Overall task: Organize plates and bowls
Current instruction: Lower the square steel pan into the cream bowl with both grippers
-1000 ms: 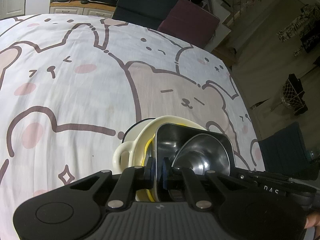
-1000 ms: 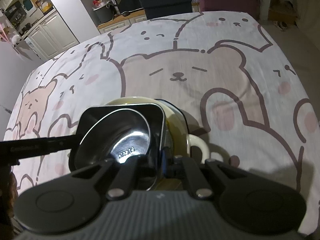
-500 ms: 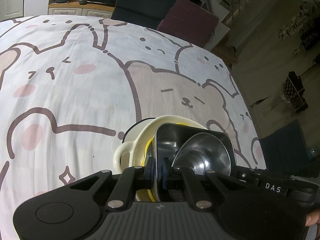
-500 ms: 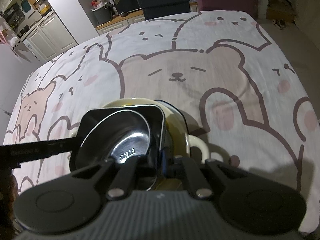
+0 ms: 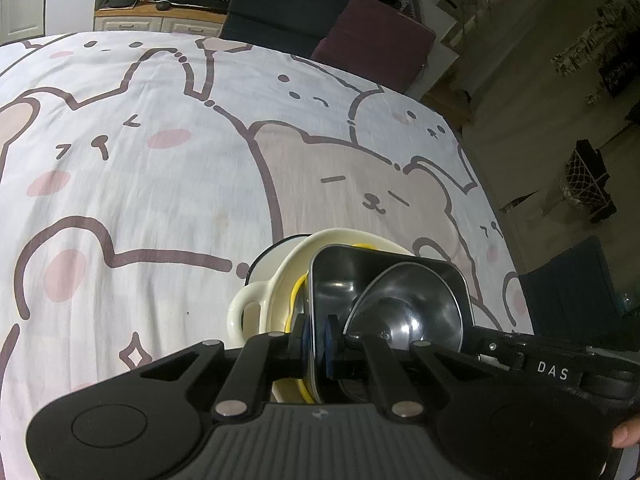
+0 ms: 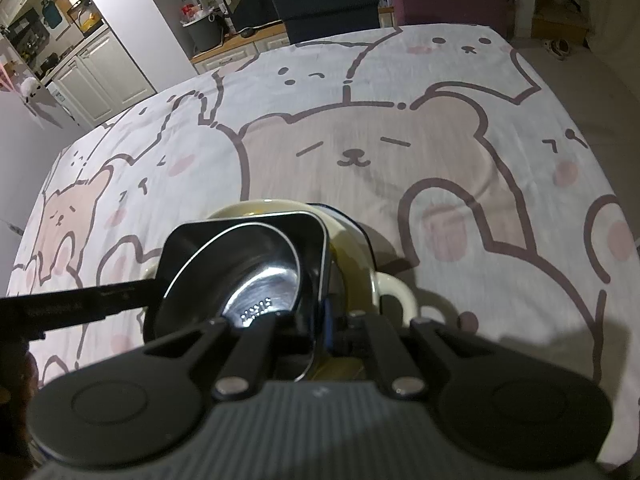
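The nested stack sat near the table's near edge, on a cloth printed with cartoon bears (image 5: 160, 184): a cream handled bowl (image 5: 280, 280) at the bottom, a sliver of a yellow piece (image 5: 298, 286) showing inside it, a dark square dish (image 5: 344, 280) above that, and a steel bowl (image 5: 416, 308) lying tilted in the dish. The left tool (image 5: 319, 340) was clenched on one wall of the square dish, its blue pads pressed to either side of the rim. The right tool (image 6: 325, 320) was likewise pinched on the opposite wall of the same square dish (image 6: 240, 236), with the steel bowl (image 6: 256, 280) just inside its grip and the cream handled bowl (image 6: 392, 292) showing its loop handle beside it. Whether the stack rested on the cloth or hung slightly off it could not be told. The likely trouble from here was uneven handling: if one side rose faster or one tool let go first, the dish would tip and the loose, smooth steel bowl could slide out over the low rim. The thin metal wall also offered little purchase, so a slip seemed possible. Being close to the table's near edge, anything that skidded might go over onto the floor.
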`<state>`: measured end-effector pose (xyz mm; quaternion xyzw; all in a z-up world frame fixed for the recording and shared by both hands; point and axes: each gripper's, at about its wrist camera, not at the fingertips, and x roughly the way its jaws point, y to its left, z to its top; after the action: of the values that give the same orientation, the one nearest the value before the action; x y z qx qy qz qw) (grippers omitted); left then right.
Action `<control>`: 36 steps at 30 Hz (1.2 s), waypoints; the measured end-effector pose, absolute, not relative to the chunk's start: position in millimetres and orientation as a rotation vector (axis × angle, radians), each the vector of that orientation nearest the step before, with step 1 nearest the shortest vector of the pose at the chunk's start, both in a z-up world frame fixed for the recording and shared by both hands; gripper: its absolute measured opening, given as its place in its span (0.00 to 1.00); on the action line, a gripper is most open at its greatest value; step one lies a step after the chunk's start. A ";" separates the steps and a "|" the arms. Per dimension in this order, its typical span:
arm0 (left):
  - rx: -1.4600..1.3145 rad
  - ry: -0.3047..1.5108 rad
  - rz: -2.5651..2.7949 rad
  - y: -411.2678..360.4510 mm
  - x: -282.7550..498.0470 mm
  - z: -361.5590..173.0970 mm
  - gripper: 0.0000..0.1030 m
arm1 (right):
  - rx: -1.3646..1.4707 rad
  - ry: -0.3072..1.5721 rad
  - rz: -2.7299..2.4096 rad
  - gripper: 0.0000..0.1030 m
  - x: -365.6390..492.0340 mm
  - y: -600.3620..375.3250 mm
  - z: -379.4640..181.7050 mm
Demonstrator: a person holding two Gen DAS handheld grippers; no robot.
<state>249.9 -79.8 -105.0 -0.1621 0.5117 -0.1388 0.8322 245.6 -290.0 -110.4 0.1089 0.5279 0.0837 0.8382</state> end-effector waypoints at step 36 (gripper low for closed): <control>-0.320 1.074 -0.305 -80.2 245.4 -99.2 0.07 | 0.239 1.109 0.160 0.08 244.1 -288.3 -111.4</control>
<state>245.4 -80.2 -99.2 -0.1511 0.5074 -0.1443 0.8360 244.1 -288.3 -111.4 0.1132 0.5248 0.0758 0.8403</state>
